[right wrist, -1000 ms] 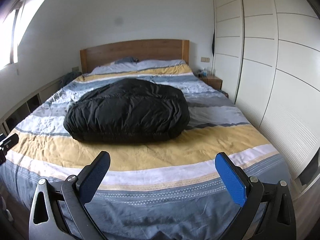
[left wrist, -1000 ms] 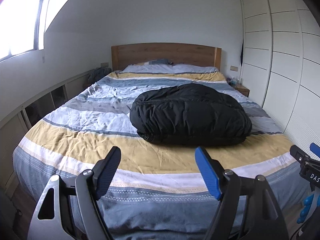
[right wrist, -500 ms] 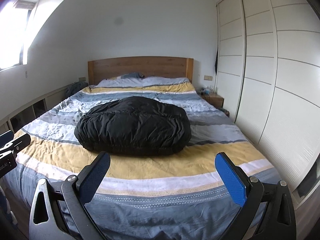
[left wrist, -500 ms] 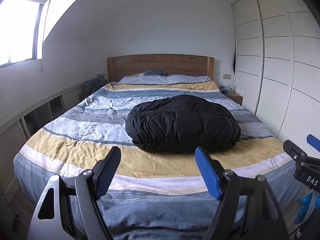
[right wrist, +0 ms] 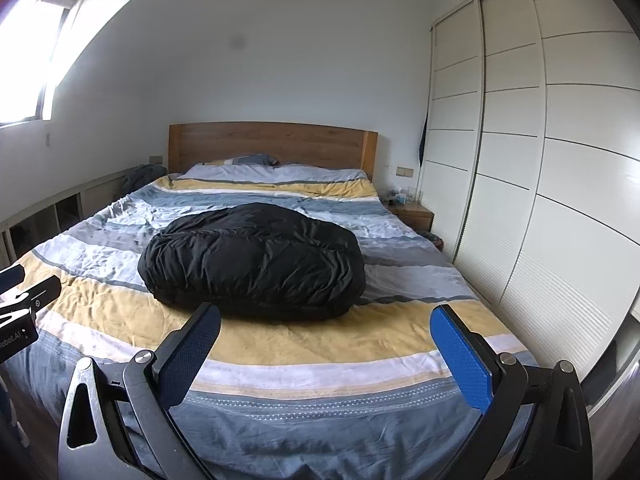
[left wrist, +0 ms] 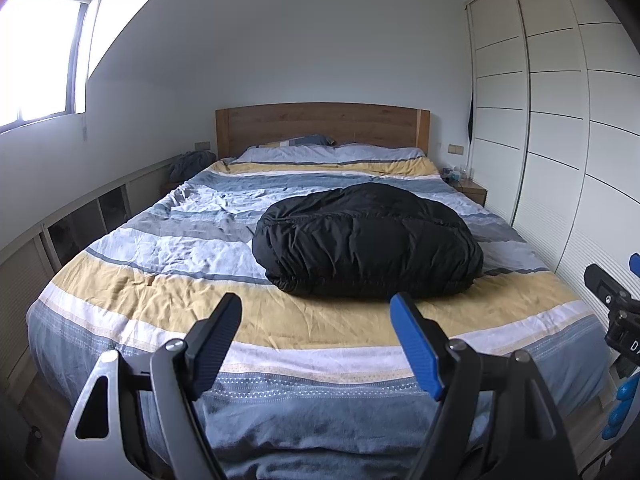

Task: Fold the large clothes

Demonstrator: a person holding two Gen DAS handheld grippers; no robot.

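A black padded garment (left wrist: 368,248) is bundled on the striped bed (left wrist: 160,292) beside white wardrobes (right wrist: 540,160); left gripper (left wrist: 316,344) and right gripper (right wrist: 324,356) are held wide, empty.

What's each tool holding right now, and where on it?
Nothing. Left tool and right tool are both open and empty; the black jacket lies untouched on the bed.

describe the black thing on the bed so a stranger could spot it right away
Find the big bed with the striped blue, yellow and white duvet. On its middle lies a puffy black padded garment, bundled into a rounded heap. It is the only dark, solid-coloured thing on the covers.
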